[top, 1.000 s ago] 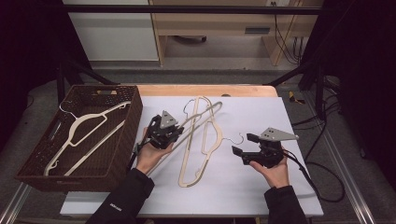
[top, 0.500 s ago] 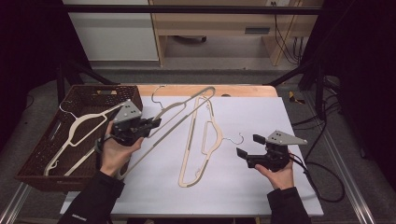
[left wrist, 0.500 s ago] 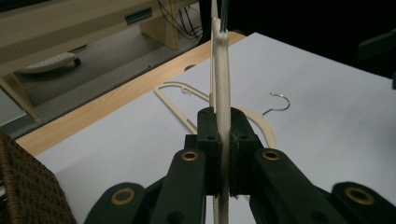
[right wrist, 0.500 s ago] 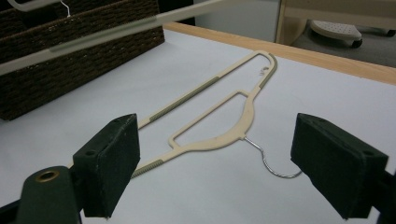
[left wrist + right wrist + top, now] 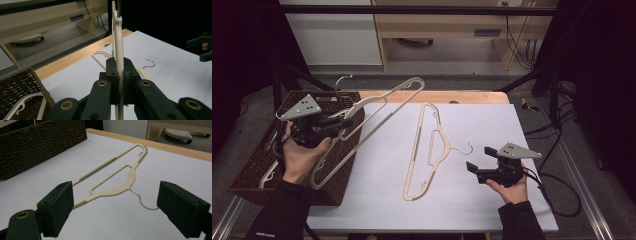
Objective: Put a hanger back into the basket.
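With my left gripper [image 5: 343, 121] clamped on the edge of the lifted hanger [image 5: 379, 102], the flat cream strip stands on edge between the pads, as the left gripper view shows [image 5: 119, 50]. That hanger's long axis slants from my left hand [image 5: 301, 157] up and away over the near corner of the wicker basket [image 5: 259, 172], with its wire hook at the far, high end. What the coming move turns on, as I judge it, is that the hanger already hangs above the basket's rim, beside another pale hanger [image 5: 268, 175] lying inside, so it only needs lowering in.

My right gripper [image 5: 472, 167] has its jaws standing wide apart with nothing between them; they have just been opening. Straight ahead of them in the right gripper view lies the second hanger [image 5: 117, 176], flat on the white table sheet [image 5: 522, 130]. Its wire hook [image 5: 146, 203] curls toward me, just in front of the right-hand jaw, and its long axis runs away toward the far table edge. My right hand [image 5: 509, 187] is much the nearer to it.

It is a slim cream plastic hanger with ribbed grey-green grip strips on its arms and an inner bar; thin and light, I would guess.
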{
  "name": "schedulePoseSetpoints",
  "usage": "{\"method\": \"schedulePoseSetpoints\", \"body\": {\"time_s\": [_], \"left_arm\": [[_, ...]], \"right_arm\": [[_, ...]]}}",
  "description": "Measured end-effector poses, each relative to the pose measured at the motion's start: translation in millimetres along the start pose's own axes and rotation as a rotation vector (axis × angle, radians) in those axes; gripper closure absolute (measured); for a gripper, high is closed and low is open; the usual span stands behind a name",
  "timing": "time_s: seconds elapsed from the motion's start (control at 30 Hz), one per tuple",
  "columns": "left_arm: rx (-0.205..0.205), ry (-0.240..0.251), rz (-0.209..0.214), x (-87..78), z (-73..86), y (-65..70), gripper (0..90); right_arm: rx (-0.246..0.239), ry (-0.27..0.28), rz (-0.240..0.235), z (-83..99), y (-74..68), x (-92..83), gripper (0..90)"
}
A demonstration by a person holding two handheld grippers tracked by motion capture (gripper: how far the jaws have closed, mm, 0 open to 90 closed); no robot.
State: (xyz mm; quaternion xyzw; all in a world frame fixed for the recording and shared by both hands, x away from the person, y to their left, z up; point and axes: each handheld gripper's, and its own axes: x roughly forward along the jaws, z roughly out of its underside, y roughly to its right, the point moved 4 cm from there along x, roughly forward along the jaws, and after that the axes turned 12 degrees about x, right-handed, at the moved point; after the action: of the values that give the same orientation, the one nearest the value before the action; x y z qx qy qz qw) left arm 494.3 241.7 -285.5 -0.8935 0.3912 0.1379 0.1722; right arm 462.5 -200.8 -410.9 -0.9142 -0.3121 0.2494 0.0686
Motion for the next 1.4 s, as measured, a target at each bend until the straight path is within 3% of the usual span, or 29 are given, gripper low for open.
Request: {"method": "schedulePoseSetpoints", "body": {"time_s": [0.17, 0.5, 0.8, 1.4], "left_arm": [[-0.006, 0.028, -0.025, -17.7, -5.0, -13.2, 85.6], [0.041, 0.008, -0.086, -48.5, -4.8, -43.7, 85.6], [0.008, -0.030, -0.126, -62.7, 25.3, -77.4, 85.6], [-0.028, -0.145, -0.164, -72.7, 77.5, -117.1, 85.6]], "right_arm": [[-0.004, 0.000, 0.003, 0.7, 0.5, -0.8, 14.1], [0.001, 0.008, 0.008, 1.2, 3.1, -1.9, 13.1], [0.001, 0.009, 0.017, 2.0, 3.7, -0.5, 9.4], [-0.005, 0.002, 0.015, 3.1, 5.0, 1.0, 7.7]]}}
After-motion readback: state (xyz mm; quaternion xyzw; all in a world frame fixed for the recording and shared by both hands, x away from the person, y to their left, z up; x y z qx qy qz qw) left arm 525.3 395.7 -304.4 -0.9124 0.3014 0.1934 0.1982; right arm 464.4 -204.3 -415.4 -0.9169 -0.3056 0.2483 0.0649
